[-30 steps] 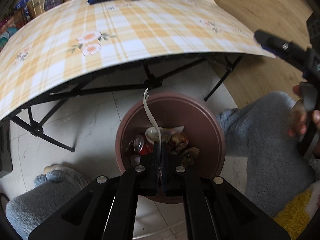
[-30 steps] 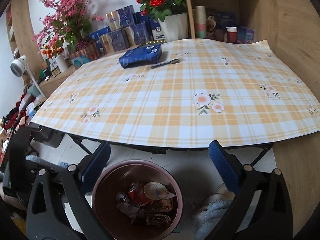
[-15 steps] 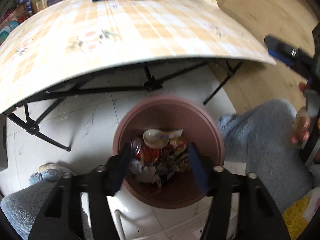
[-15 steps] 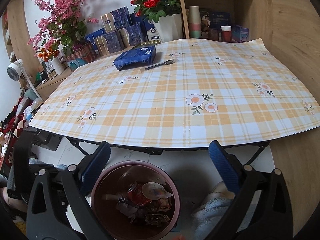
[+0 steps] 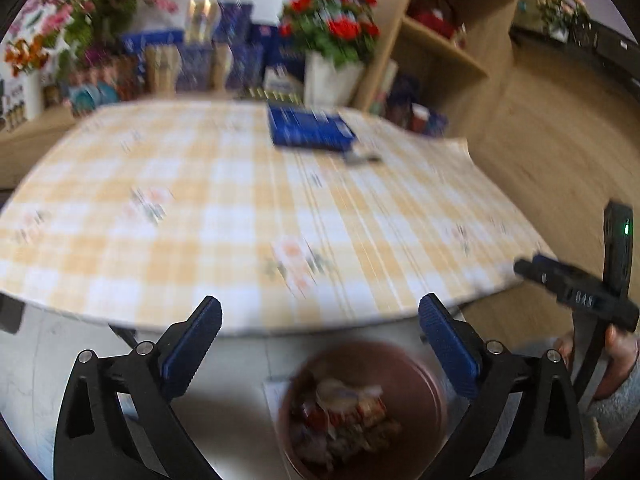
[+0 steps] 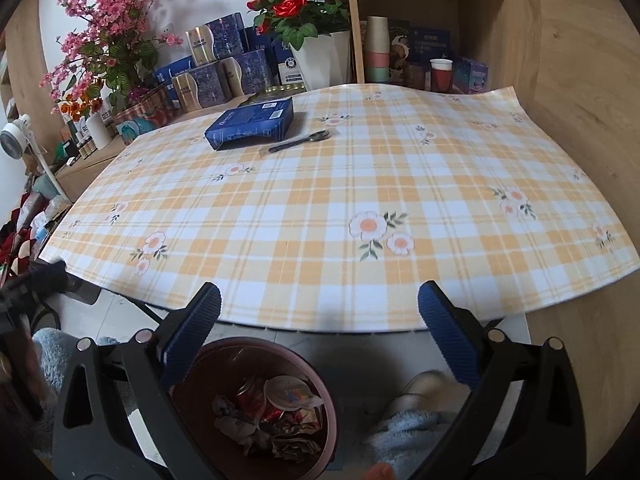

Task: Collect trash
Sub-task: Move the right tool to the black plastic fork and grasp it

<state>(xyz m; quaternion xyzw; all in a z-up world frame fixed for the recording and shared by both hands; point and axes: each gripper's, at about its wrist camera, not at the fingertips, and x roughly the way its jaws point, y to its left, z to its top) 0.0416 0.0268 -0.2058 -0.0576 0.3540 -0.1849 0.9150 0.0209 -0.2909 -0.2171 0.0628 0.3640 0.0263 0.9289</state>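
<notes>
Looking along the left wrist view first: left gripper (image 5: 320,307) hanging above the floor with its jaws opening, already spread wide, nothing between them. Showing the brown bin (image 5: 424,364) below and between the jaws, with the trash (image 5: 344,412) heaped inside it. Blurring heavily here, so making the heap out only as red, white and tan scraps. Catching a blue box (image 5: 310,128) far off on the checked worktop (image 5: 200,200), with a thin dark item just beside it, too smeared to name. Cutting off the right gripper (image 5: 576,292) at the right edge, a hand (image 5: 616,356) gripping its handle.

Turning to the right wrist view, much sharper: right gripper (image 6: 319,293) also standing wide, gripping nothing, poised over the worktop's (image 6: 320,208) near edge. Showing the bin (image 6: 260,343) on the floor under that edge, its trash (image 6: 272,412) reading as crumpled wrappers, a round foil lid and what looks like a dented can. Judging all of it light, soft and springy, easy to crush, likely to slip if pinched at a loose corner; better gripping across a bunched middle. Judging the blue box (image 6: 252,122) light, stiff card, best taken across its short sides, though whether it counts as trash is not telling from here. Leaving the slim item (image 6: 300,140) beside it unclear, pen or spoon. Hiding the bin's near rim behind the jaws.
</notes>
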